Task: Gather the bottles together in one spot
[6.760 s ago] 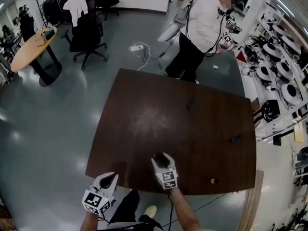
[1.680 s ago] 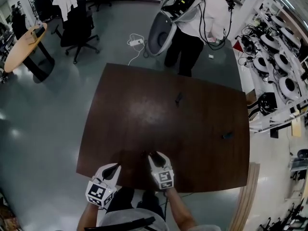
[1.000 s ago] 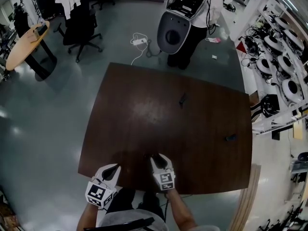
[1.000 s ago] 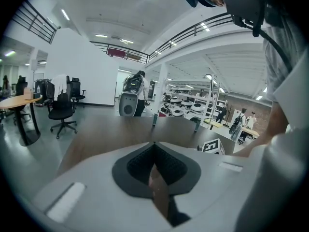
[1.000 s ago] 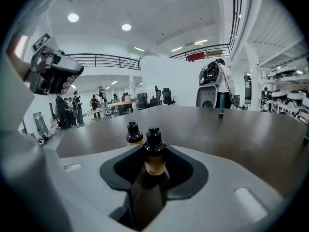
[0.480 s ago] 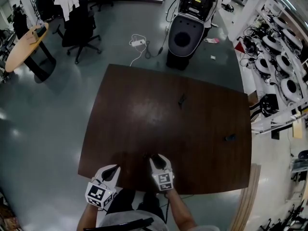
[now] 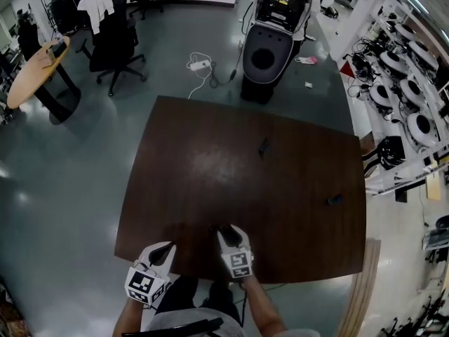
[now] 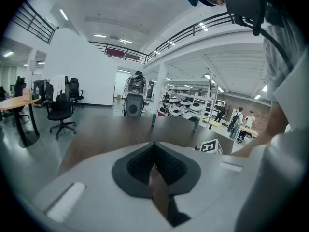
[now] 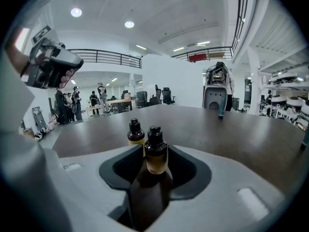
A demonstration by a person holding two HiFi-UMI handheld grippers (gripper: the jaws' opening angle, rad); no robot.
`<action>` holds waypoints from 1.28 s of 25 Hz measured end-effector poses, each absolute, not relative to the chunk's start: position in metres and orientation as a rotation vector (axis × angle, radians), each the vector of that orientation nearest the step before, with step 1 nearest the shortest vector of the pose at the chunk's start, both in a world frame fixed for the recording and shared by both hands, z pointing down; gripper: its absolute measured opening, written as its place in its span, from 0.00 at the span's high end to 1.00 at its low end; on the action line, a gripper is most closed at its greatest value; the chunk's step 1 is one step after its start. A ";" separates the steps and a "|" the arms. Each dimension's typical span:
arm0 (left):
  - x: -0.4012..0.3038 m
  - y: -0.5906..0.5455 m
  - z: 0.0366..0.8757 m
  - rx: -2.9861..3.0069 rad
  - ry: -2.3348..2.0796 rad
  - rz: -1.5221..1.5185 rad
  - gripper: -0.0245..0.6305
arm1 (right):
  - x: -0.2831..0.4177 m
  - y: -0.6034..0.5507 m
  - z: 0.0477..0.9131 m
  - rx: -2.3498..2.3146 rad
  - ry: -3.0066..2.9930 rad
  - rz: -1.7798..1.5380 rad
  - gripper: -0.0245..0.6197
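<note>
Since the earliest frame, an amber bottle had left the near-right edge of the tabletop. It now stood upright by the near edge, between the jaws of the right hand-held gripper and just beside a second amber bottle. Those jaws were at a middling width, pads seemingly against its sides, so the step looked like setting it down. Next would come letting go, then fetching the two far bottles, well apart across the tabletop. The left hand-held gripper hovered closed and empty. Both amber bottles wore black caps; their fill could not be told.
</note>
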State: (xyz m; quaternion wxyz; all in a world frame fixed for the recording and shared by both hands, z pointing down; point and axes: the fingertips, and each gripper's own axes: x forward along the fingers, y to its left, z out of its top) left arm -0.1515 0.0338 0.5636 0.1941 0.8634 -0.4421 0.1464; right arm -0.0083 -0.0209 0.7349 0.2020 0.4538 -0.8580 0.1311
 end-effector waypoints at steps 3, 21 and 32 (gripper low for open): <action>-0.154 0.035 0.564 2.422 -1.238 0.411 0.96 | -0.012 -0.019 0.734 1.263 -2.424 0.394 0.62; -0.138 0.030 0.552 2.511 -1.150 0.377 0.96 | 0.040 0.024 0.638 1.525 -2.443 0.318 0.80; -0.125 0.013 0.543 2.619 -1.053 0.333 0.96 | 0.070 0.004 0.603 1.769 -2.341 0.272 0.94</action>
